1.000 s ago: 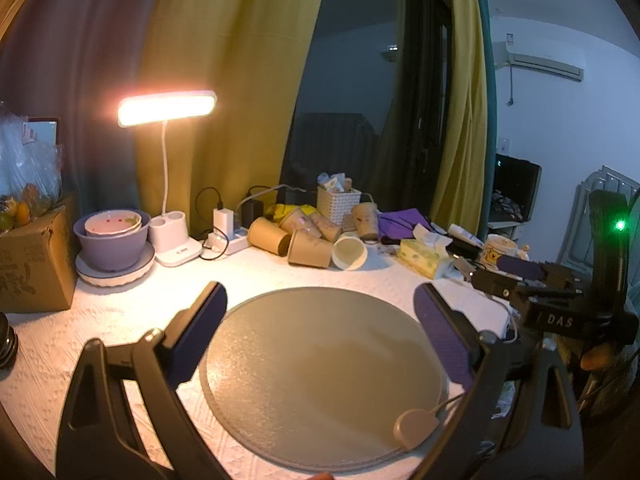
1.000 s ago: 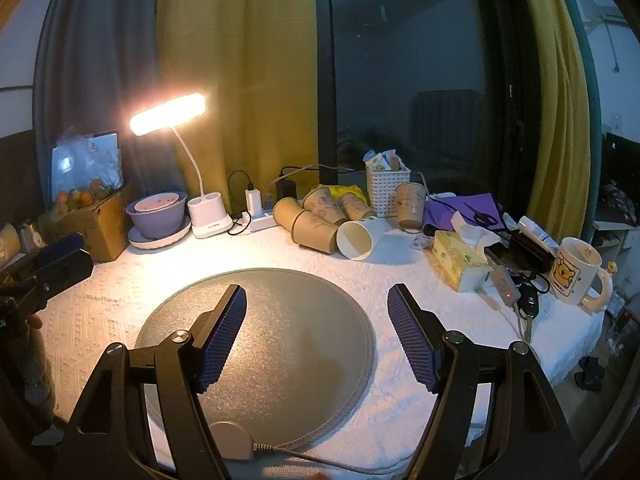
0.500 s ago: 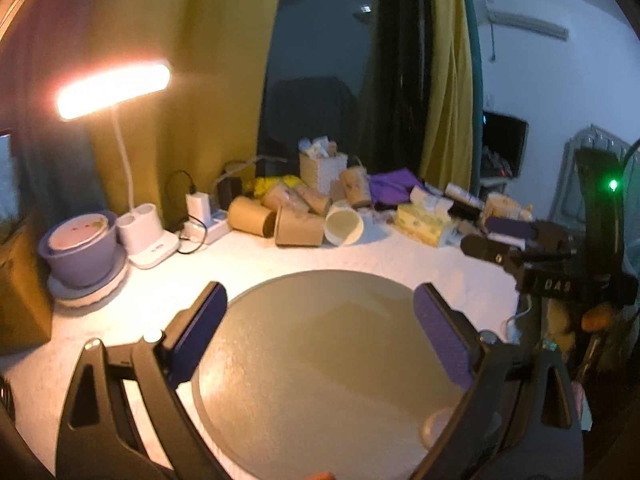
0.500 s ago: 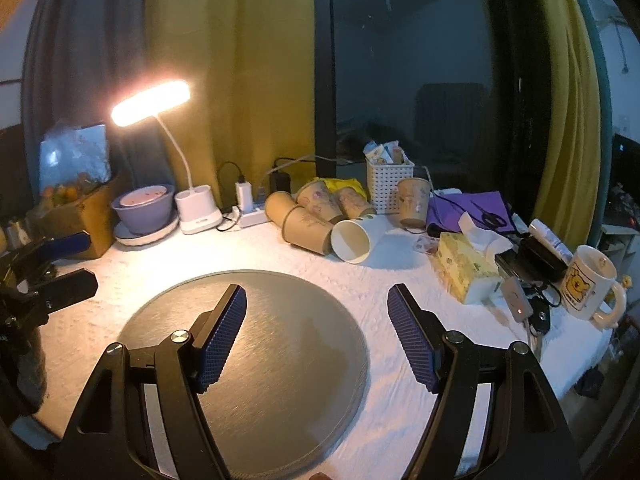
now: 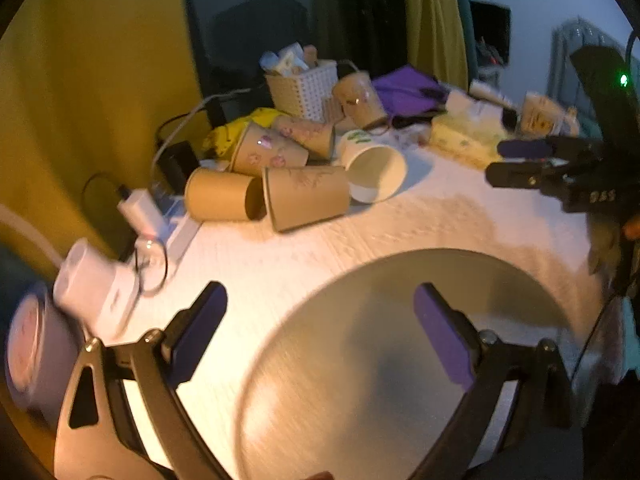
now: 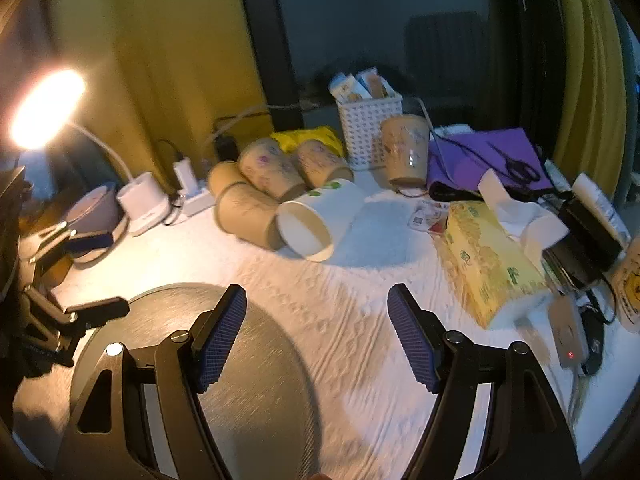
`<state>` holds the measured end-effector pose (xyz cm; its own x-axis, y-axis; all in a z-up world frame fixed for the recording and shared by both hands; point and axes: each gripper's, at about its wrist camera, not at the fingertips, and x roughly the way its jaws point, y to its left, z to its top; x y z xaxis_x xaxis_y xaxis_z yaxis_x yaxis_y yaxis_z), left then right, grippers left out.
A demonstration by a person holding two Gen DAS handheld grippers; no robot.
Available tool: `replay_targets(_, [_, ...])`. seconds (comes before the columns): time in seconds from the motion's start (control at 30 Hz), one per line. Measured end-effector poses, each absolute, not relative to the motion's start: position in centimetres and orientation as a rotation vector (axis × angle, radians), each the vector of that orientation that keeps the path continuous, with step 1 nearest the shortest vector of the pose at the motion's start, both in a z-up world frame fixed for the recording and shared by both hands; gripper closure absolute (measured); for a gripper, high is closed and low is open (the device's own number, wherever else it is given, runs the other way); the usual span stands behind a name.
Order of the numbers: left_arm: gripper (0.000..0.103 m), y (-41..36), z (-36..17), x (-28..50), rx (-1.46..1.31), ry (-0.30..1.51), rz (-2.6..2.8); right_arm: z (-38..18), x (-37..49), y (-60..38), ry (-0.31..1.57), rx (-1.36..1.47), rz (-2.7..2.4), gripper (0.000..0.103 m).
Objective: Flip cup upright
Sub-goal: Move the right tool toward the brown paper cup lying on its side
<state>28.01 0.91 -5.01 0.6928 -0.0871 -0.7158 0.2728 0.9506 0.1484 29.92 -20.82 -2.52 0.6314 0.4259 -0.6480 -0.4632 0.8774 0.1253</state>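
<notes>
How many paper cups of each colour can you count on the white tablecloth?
Brown paper cups: 5
White paper cup with green print: 1
Total: 6

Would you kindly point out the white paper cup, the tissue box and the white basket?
white paper cup point(image 6: 316, 216): right wrist view, on its outer side wall.
tissue box point(image 6: 486, 258): right wrist view, on its yellow top face.
white basket point(image 6: 366, 128): right wrist view, on its perforated front wall.
</notes>
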Motion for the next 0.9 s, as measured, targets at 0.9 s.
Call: replay_targets(0.9, [0.019, -4.7, -10.4, 41.6, 1.023, 0.827, -0.408, -4.7, 37.5, -20.6, 0.804, 0.008, 0.517, 0.027])
